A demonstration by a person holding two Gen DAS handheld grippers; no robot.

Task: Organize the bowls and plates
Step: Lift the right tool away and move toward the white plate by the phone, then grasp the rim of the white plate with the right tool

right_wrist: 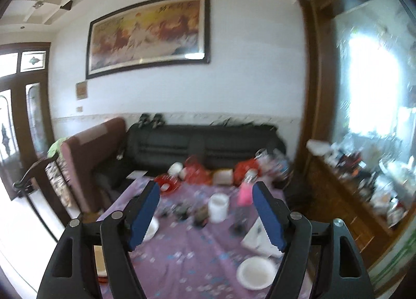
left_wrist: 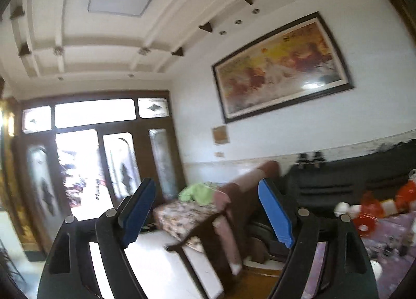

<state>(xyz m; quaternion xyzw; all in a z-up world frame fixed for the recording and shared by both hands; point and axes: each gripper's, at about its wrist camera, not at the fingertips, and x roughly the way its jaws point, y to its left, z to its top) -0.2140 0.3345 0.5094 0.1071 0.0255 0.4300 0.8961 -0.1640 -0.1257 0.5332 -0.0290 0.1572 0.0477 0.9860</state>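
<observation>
In the right wrist view a white plate or shallow bowl (right_wrist: pixel 256 273) lies on the purple tablecloth (right_wrist: pixel 192 247) near the front, below my right gripper (right_wrist: pixel 205 189), which is open and empty above the table. Another white dish (right_wrist: pixel 151 226) shows partly behind its left finger. A white square plate or paper (right_wrist: pixel 257 239) lies by its right finger. My left gripper (left_wrist: pixel 206 187) is open and empty, raised and pointing toward the door and sofas, away from the table. The view is blurred.
A white cup (right_wrist: pixel 218 206), a pink bottle (right_wrist: pixel 244 192), red bags (right_wrist: pixel 195 171) and small clutter stand on the table's far part. A black sofa (right_wrist: pixel 202 143) and brown armchair (right_wrist: pixel 88 158) lie beyond. A cluttered wooden cabinet (right_wrist: pixel 364 195) stands right.
</observation>
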